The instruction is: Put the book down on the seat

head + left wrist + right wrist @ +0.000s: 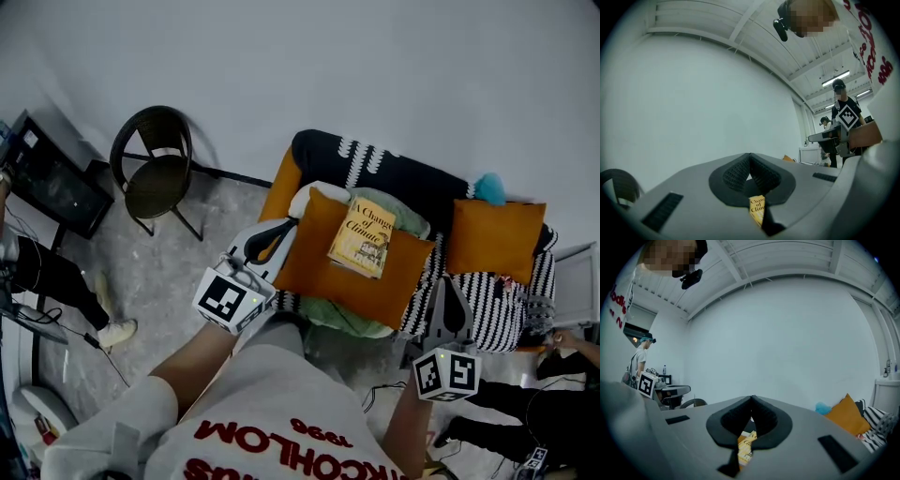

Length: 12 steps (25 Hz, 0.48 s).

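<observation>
1 book. 1 striped sofa. 2 orange cushions. 1 green blanket. 1 teal pillow. 1 black chair. 2 grippers: left gripper, right gripper, with 1 marker cube apiece.

The book is lying flat on a big cushion, which is resting on the left half of the sofa seat, seemingly over a crumpled blanket. A second cushion is leaning against the backrest at the right end. A chair is standing left of the sofa, by the wall. The left claw is hovering just beside the sofa's left arm and the right claw before its right half, both apart from the book.
</observation>
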Available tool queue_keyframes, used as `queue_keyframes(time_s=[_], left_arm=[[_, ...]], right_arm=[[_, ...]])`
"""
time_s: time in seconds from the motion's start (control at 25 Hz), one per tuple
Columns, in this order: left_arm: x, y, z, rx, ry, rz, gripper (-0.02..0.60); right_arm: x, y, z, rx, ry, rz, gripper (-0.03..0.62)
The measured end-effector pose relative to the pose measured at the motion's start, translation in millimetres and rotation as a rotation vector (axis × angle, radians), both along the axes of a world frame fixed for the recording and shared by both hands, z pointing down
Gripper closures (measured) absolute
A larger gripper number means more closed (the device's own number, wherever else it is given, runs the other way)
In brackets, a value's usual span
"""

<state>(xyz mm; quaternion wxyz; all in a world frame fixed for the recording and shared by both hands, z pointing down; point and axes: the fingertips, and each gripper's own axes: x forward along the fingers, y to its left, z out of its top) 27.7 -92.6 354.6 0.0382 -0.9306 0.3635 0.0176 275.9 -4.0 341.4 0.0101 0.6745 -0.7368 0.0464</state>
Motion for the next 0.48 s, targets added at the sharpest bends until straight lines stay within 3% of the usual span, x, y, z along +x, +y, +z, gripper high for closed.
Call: queue_keyframes(time_s=[0.48], left_arm=[[-10.9,8.3,4.3,-0.007,-0.001,-0.005,0.575]], right_arm=[[-8.2,6.4,-5.2,0.037,0.020,-0.003,0.569]])
